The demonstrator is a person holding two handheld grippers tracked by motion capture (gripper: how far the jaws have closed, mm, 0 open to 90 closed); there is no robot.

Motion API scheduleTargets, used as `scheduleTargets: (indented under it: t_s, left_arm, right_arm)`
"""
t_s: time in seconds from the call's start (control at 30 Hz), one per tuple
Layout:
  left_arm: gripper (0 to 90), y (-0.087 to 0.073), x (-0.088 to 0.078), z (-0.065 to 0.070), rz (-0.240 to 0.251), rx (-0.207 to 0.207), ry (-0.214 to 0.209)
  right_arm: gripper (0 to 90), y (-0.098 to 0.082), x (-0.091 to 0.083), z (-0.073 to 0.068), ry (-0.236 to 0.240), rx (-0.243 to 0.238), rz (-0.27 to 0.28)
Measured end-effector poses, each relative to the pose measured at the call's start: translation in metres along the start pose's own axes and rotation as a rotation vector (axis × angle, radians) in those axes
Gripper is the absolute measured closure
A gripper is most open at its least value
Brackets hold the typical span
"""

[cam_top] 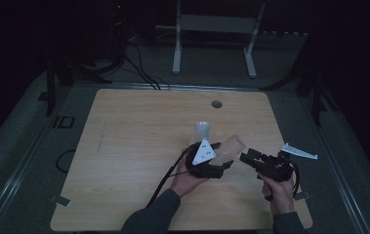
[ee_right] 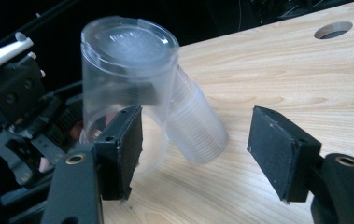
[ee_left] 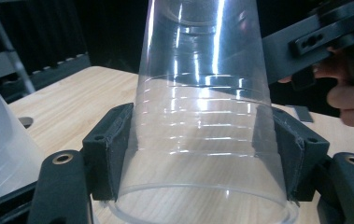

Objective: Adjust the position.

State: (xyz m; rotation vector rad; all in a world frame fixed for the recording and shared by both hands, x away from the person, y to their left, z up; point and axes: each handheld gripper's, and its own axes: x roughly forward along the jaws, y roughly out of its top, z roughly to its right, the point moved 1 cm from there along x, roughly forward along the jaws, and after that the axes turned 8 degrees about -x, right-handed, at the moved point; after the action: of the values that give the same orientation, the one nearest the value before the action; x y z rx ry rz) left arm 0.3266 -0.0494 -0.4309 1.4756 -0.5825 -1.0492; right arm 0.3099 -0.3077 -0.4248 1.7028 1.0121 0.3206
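the wooden surface (cam_top: 138,146) has a round hole (cam_top: 216,104) near its far edge and bears no print or label that can be read. a stack of frosted cups (cam_top: 201,132) stands on it, just beyond the left hand. a clear plastic cup (cam_top: 230,147) is held tilted above the surface, its closed end toward the right claw; its ribbed wall carries no writing. the left claw (ee_left: 200,154) is clamped on the clear plastic cup near its open rim, one pad on each side. the right claw (ee_right: 195,151) stands apart, nothing between its pads, just beside the cup.
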Motion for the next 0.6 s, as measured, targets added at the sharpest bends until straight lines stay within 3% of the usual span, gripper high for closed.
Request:
scheduleTargets:
  t_s: [0.6]
  left_arm:
    - [30.8, 0.0007, -0.0101, -0.0061, -0.047, 0.011, -0.047]
  right_arm:
    - [36.0, 0.002, -0.0037, 0.0028, -0.063, -0.1, -0.11]
